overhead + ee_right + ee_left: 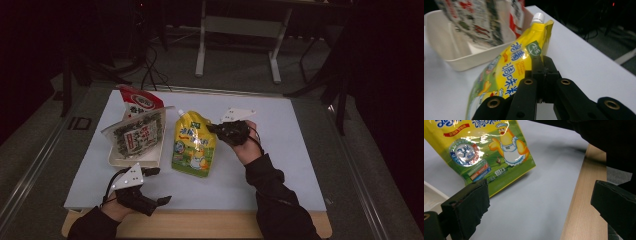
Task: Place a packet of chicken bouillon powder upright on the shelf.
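A yellow spouted pouch [194, 144] with a chicken picture lies on the white board [285, 150], its white cap pointing away. My right gripper [214, 129] is shut on the pouch's upper right edge; in the right gripper view the jaws [543, 65] pinch the yellow film [506, 70] just below the spout. At the board's front left, my left gripper [159, 186] is open with nothing between its jaws. In the left gripper view its jaws [540, 192] stand wide apart, and the pouch's bottom corner [484, 150] lies beyond them.
A white tray [120, 161] left of the pouch holds a green-and-white packet [137, 134] leaning on a red-and-white packet [141, 102]. The wooden table edge [200, 225] runs along the front. Stand legs and cables lie on the floor behind.
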Demonstrator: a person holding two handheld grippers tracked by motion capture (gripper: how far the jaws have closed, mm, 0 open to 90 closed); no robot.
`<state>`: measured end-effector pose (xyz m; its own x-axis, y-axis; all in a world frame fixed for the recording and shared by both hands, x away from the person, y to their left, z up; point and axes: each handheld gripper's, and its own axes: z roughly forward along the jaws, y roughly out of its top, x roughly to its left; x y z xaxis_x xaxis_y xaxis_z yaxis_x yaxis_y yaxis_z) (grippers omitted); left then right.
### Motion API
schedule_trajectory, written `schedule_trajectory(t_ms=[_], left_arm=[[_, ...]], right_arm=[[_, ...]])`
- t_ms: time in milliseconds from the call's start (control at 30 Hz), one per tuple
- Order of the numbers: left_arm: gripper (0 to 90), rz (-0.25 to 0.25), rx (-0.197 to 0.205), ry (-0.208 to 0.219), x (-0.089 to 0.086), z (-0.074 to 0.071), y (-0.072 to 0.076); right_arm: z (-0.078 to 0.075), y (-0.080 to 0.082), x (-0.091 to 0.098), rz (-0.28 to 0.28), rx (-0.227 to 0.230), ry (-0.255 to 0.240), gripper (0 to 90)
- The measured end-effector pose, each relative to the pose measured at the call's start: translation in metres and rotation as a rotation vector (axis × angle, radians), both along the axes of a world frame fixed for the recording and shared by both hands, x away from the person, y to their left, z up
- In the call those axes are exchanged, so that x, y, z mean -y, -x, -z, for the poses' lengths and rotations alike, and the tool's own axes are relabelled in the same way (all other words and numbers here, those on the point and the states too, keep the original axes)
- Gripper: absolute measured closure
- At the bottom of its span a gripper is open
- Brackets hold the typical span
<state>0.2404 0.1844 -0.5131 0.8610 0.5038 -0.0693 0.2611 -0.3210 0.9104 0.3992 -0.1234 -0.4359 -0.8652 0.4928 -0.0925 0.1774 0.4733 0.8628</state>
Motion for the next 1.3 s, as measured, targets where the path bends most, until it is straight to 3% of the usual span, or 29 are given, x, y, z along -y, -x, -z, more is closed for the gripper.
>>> schedule_trajectory(t_ms=[400,733,833,1000,1067,1300], left_arm=[[2.7,0.001,-0.002,0.004,0.000,0.000,-0.001],[2.7,0.013,-0.004,0.003,0.002,0.000,-0.001],[2.7,0.017,-0.005,0.002,0.004,0.000,-0.001],[2.7,0.020,-0.006,0.002,0.005,0.000,-0.002],[2.7,0.020,-0.006,0.002,0.005,0.000,-0.002],[2.7,0.023,-0.006,0.000,0.005,0.001,-0.002]], right_arm=[[-0.012,0.049,-0.003,-0.126,0.049,-0.067,90.0],[-0.008,0.071,0.004,-0.154,0.038,-0.083,89.9],[-0.008,0.078,0.004,-0.162,0.054,-0.069,89.7],[-0.006,0.079,0.007,-0.153,0.050,-0.068,87.5],[-0.003,0.077,0.008,-0.145,0.030,-0.064,81.7],[0.014,0.068,0.005,-0.123,-0.030,-0.032,79.6]])
